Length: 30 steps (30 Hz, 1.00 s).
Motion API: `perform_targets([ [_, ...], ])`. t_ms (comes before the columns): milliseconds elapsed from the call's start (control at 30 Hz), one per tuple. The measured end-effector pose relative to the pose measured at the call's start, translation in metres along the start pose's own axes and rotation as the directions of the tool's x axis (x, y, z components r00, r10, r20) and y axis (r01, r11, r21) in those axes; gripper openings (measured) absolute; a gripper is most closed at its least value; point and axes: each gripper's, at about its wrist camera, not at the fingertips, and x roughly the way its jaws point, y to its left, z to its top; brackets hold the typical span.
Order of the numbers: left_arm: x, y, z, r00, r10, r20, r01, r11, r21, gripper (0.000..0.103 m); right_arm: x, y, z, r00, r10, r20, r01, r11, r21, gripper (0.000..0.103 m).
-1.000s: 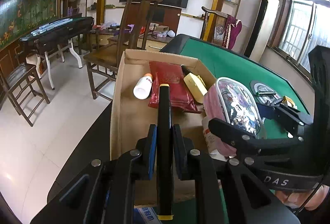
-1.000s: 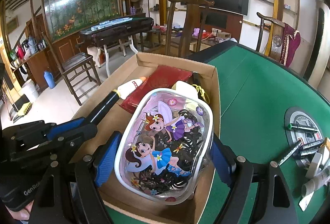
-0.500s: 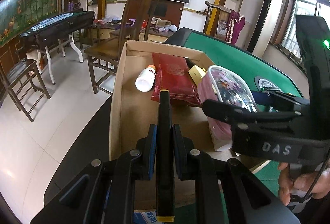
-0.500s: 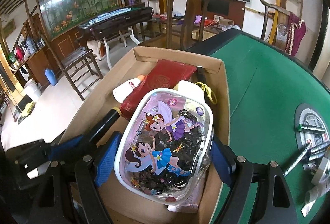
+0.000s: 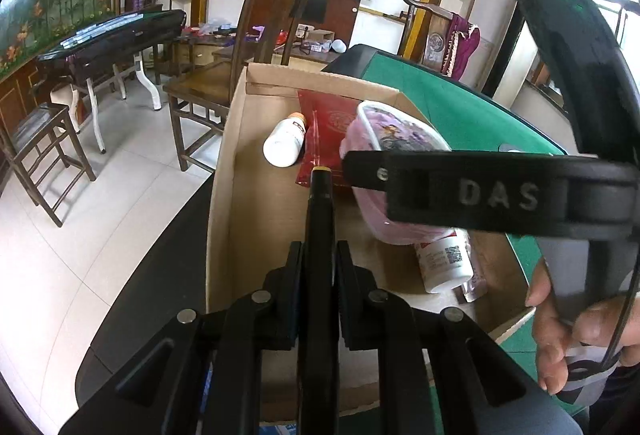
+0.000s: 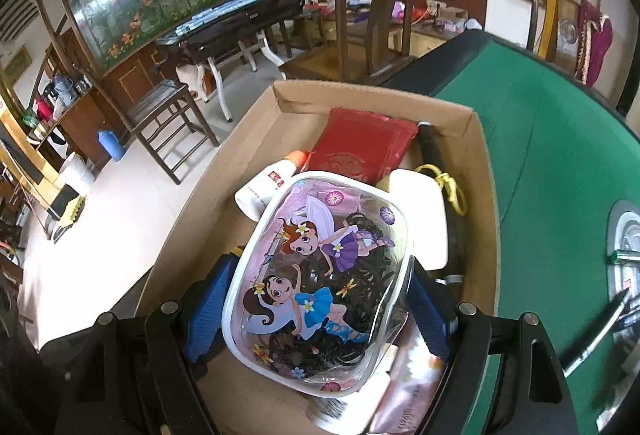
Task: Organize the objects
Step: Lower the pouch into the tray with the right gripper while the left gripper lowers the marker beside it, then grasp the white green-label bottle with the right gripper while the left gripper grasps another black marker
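The left gripper (image 5: 316, 259) has its fingers clamped on a black pen (image 5: 319, 219) pointing toward twelve o'clock over the box (image 5: 224, 171). The right gripper (image 6: 320, 299) has its fingers spread wide around a fairy pouch (image 6: 320, 275), pads pressing its sides, above the box on the green table (image 6: 552, 139); a red packet (image 6: 360, 151) lies at twelve o'clock of the pouch.

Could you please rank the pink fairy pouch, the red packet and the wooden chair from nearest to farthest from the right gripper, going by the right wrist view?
1. Fairy pouch: clamped in the right gripper, over the box.
2. Red packet: lying beyond the pouch, at the box's far end.
3. Wooden chair: on the floor past the box.
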Motion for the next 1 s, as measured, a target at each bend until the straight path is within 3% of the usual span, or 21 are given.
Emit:
perform_targets([
  [367, 0.006, 0.006, 0.0, 1.0, 0.011, -0.006, -0.011, 1.0, -0.011, 0.015, 0.019, -0.001, 0.004, 0.998, 0.011, -0.056, -0.009, 0.999, 0.036, 0.085],
  [800, 0.012, 0.005, 0.004, 0.999, 0.039, -0.014, -0.039, 0.999, -0.007, 0.016, 0.019, -0.008, 0.004, 0.99, 0.096, -0.103, -0.086, 0.992, 0.096, 0.085],
  [867, 0.012, 0.004, 0.005, 0.999, 0.031, -0.019, -0.031, 0.999, -0.006, 0.019, 0.013, -0.005, 0.003, 0.992, 0.078, -0.097, -0.07, 0.994, 0.083, 0.085],
  [1000, 0.005, 0.006, 0.007, 1.0, 0.028, -0.003, -0.028, 0.999, -0.021, 0.039, 0.0, -0.009, 0.0, 0.994, 0.079, -0.082, -0.072, 0.994, 0.08, 0.085],
])
